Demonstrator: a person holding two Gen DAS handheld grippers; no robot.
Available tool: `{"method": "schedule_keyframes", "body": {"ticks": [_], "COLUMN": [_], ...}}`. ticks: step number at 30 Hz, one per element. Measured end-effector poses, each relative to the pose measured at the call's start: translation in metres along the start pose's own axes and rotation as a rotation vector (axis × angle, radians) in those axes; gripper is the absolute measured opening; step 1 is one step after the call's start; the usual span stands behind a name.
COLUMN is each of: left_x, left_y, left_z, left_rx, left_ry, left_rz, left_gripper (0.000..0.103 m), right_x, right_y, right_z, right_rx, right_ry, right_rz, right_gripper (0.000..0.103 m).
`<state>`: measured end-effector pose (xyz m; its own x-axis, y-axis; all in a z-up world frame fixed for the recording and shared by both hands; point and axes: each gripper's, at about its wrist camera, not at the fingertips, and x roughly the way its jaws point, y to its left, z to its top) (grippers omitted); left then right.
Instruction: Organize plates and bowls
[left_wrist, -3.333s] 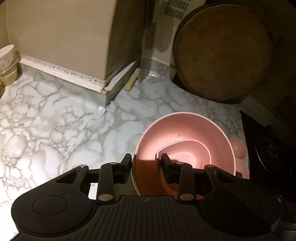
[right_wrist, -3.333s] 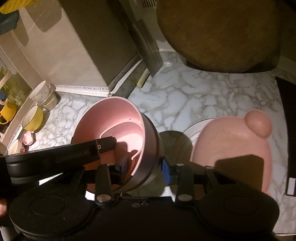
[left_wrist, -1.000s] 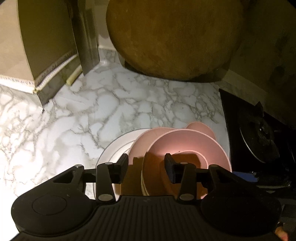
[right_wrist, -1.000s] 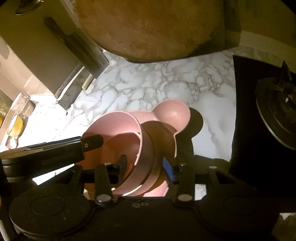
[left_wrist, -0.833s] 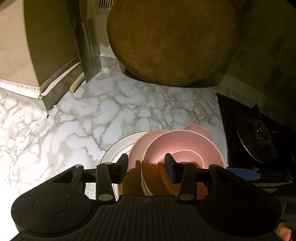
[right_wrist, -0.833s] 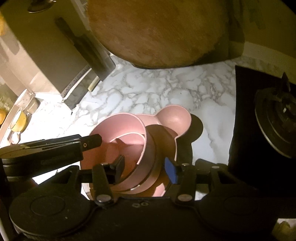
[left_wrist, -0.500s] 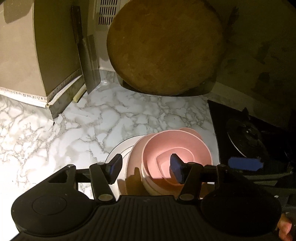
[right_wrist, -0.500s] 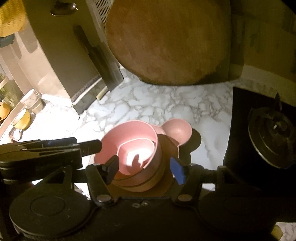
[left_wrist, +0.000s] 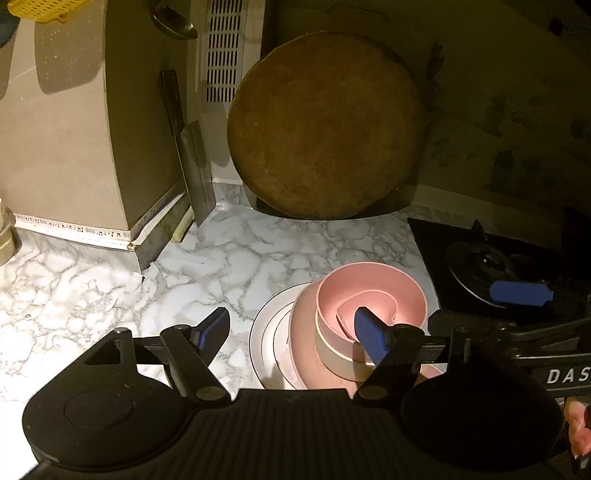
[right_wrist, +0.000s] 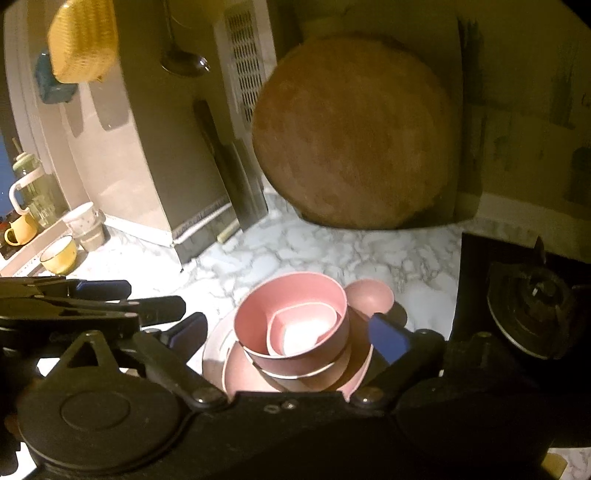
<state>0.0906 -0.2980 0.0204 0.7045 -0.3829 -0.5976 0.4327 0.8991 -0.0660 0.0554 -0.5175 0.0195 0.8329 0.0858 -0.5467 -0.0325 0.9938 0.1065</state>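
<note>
While both jaws have just been opening, the left gripper (left_wrist: 295, 328) and right gripper (right_wrist: 291, 332) stand spread, pinching nothing. Below them one pink bowl (right_wrist: 295, 325) sits on one pink plate (right_wrist: 354, 365) atop one white plate (left_wrist: 269, 332), near on the marble counter (left_wrist: 229, 258). Far off leans one round board (left_wrist: 328, 125); one burner (right_wrist: 532, 306) lies right.
</note>
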Motion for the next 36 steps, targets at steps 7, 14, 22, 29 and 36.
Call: {"method": "schedule_keyframes", "body": {"ticks": [7, 14, 22, 29, 36], "left_x": [-0.02, -0.033, -0.042, -0.052, -0.058], "left_y": [0.004, 0.008, 0.012, 0.012, 0.012], "left_z": [-0.015, -0.029, -0.043, -0.056, -0.063], "left_rx": [0.019, -0.013, -0.062, -0.073, -0.093], "left_ry": [-0.047, -0.059, -0.019, -0.008, 0.002], "left_rz": [-0.009, -0.024, -0.041, -0.026, 0.008], "left_gripper": [0.081, 0.099, 0.102, 0.102, 0.102], "right_x": [-0.021, -0.034, -0.045, -0.055, -0.058], "right_y": [0.012, 0.02, 0.02, 0.029, 0.035], "right_z": [-0.008, -0.017, -0.029, -0.049, -0.061], "right_rx": [-0.024, -0.04, 0.015, 0.041, 0.11], "right_ry": [-0.096, -0.142, -0.161, -0.176, -0.138], "right_rz": [-0.016, -0.037, -0.045, -0.073, -0.078], "right_gripper": [0.103, 0.103, 0.103, 0.103, 0.103]}}
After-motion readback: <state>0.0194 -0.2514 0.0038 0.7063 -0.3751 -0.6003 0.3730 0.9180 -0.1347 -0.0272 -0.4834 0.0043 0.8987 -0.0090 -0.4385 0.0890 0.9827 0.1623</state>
